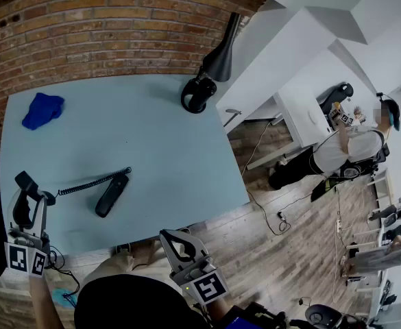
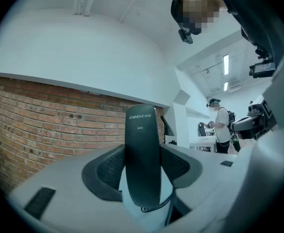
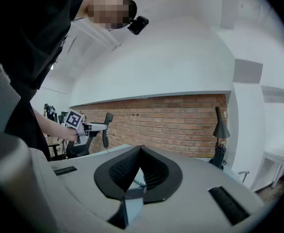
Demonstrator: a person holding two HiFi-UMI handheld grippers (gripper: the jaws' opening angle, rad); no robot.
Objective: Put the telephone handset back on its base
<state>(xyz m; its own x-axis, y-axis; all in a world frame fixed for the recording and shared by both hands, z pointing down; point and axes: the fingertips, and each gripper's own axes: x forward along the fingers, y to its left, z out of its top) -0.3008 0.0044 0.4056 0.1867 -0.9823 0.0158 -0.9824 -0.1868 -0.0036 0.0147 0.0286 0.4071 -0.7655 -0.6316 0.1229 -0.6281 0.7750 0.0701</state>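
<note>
One pale blue tabletop (image 1: 166, 136) fills most of the head view, with a red brick wall (image 1: 104, 26) behind it. A crumpled blue cloth (image 1: 42, 110) lies at ten o'clock on the tabletop. A black lamp (image 1: 210, 74) stands at one o'clock by the far edge, its shade tilted. To the right, at three o'clock, the room opens onto a wood floor (image 1: 269, 252) and white desks (image 1: 303, 108), where a person (image 1: 344, 149) stands well apart from the tabletop.

At eight o'clock, over the near left corner, the left claw (image 2: 142, 152) is clamped on the telephone handset (image 2: 142, 125) and holds it upright, clear of the surface. The handset is slim, black and flat-faced, with small white lettering near its upper end. A black coiled cord (image 1: 90, 182) runs from it toward two o'clock, to the far end of the base (image 1: 112, 195). The base is a narrow dark unit lying at seven o'clock on the tabletop, apart from the handset.

At six o'clock, below the tabletop's near edge, the right claw (image 3: 141, 149) is clenched with its tips together and grips nothing.
</note>
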